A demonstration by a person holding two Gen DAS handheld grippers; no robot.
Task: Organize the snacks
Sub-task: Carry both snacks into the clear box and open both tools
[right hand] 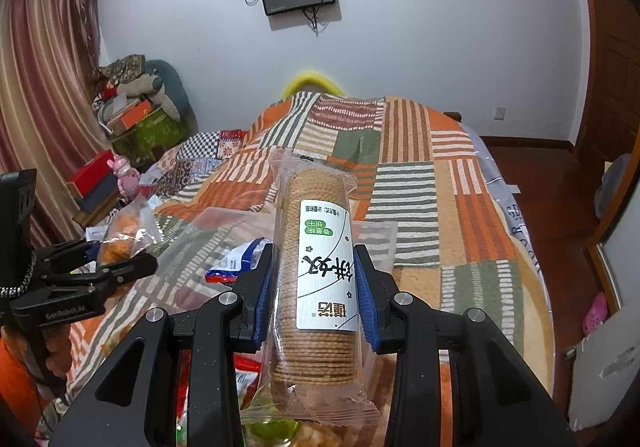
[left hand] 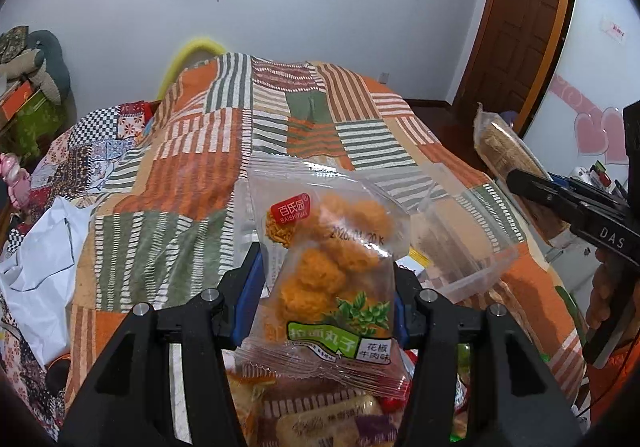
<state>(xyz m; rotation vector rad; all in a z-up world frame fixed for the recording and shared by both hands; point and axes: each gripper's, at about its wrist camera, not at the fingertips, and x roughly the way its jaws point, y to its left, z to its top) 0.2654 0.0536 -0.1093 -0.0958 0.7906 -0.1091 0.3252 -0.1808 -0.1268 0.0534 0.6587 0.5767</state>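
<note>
Carrying stage: in the left wrist view, the left gripper point(left hand: 326, 287) clamps a bag of orange noodle balls point(left hand: 332, 271), with the clear plastic bin point(left hand: 472, 247) just ahead of the jaws, its rim to clear. In the right wrist view, the right gripper point(right hand: 316, 287) grips a biscuit sleeve point(right hand: 316, 279), the bin point(right hand: 224, 223) ahead-left; open bedspread point(right hand: 420, 183) lies beyond.

The left gripper point(left hand: 326, 287) points forward and down, its blue pads point(left hand: 252, 287) pressed on a packet. At its three o'clock, the right gripper point(right hand: 316, 287) angles down too, pads point(right hand: 366, 299) clamped on a packet, a hand point(left hand: 606, 287) under it.
</note>
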